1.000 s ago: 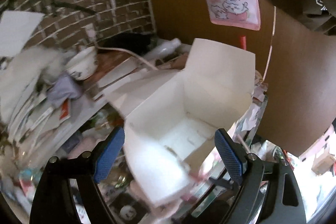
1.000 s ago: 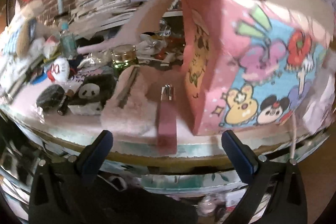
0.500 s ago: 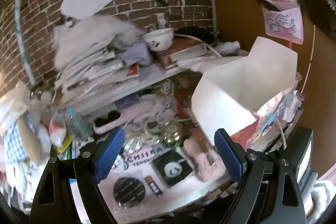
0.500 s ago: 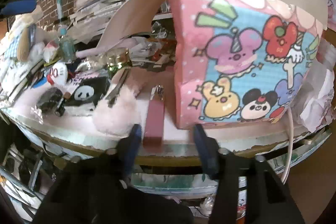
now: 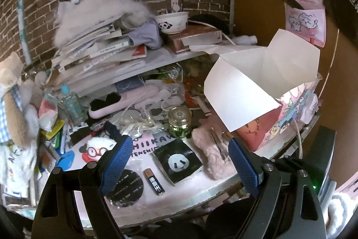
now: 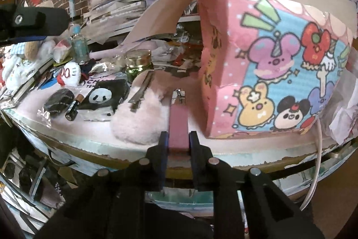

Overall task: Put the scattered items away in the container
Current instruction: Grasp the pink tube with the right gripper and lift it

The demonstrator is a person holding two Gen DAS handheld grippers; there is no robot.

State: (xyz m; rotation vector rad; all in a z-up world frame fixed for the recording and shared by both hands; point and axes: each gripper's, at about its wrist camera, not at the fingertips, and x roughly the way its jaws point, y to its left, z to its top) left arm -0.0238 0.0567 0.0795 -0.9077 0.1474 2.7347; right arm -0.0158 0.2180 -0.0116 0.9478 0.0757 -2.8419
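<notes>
right gripper [image 6: 178, 145]: clamped on flat pink strip with metal clip [image 6: 178, 124], lower centre
left gripper [image 5: 179, 162]: wide, empty
pink cartoon-print cardboard box [image 6: 277, 73]: right, flaps up

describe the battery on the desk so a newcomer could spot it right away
Start at the big pink cartoon box with open white flaps at the desk's right end, then go left along the front edge, past the fluffy pink pouch and the black panda packet. The battery lies flat between that packet and a round black disc; it is the only small black cylinder with a copper end.
</notes>
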